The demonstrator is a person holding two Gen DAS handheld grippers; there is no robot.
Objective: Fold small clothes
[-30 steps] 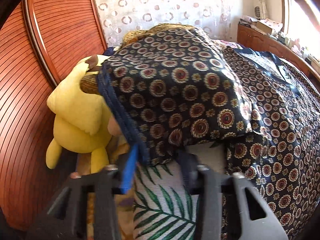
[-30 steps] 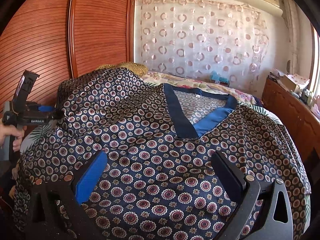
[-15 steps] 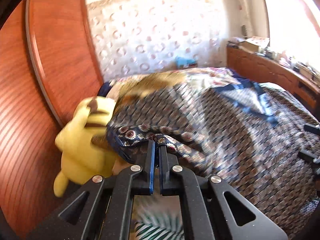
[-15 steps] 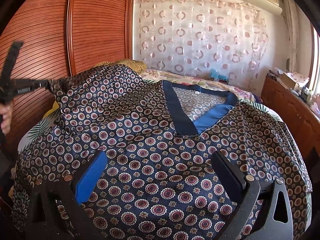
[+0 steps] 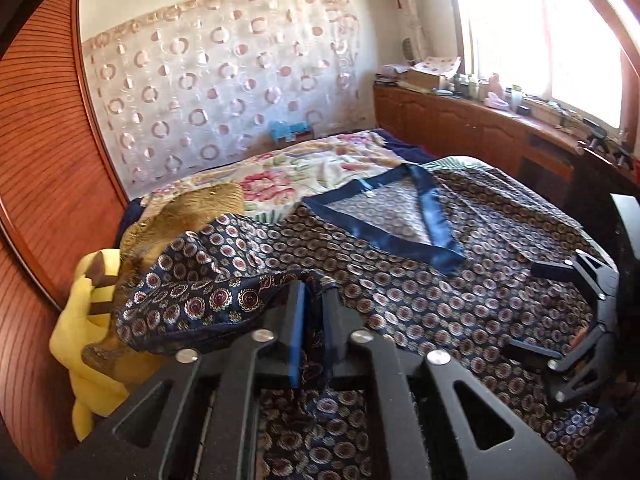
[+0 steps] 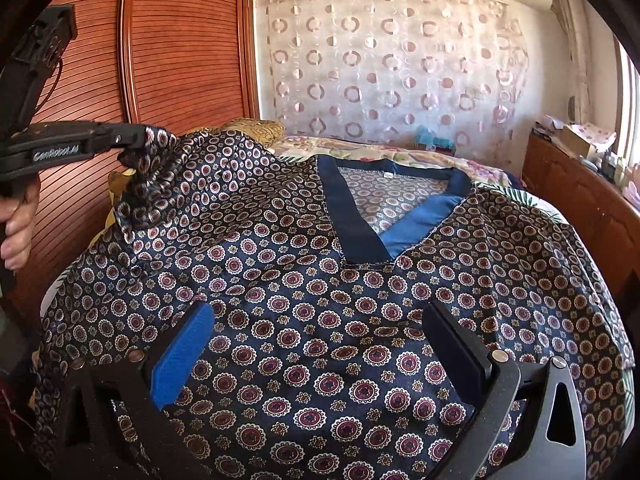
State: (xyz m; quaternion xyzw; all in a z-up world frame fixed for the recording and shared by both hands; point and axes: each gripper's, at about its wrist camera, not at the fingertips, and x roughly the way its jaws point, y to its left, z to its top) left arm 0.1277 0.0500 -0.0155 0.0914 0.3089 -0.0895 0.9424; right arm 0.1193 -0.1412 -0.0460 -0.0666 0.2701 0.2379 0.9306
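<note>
Shirt [image 6: 340, 320]: navy, medallion print, blue V-neck trim [image 6: 352, 220]; spread face-up over the bed [image 5: 320, 164], collar toward the curtain [image 6: 380, 72].
Sleeve [image 5: 208, 300]: lifted off the shirt's left side, bunched.
Left tool [image 5: 312, 320]: jaws nearly closed, sleeve cloth pinched between them; also seen from the right wrist view, raised left of the shirt.
Right tool [image 6: 320, 344]: jaws wide apart, holding nothing, low over the shirt's lower front.
Yellow plush [image 5: 88, 340]: left of the shirt, against the wooden wardrobe [image 6: 180, 60].
Floral bedding [image 5: 288, 176]: beyond the collar.
Wooden cabinet [image 5: 460, 120]: right of the shirt, under the window.
</note>
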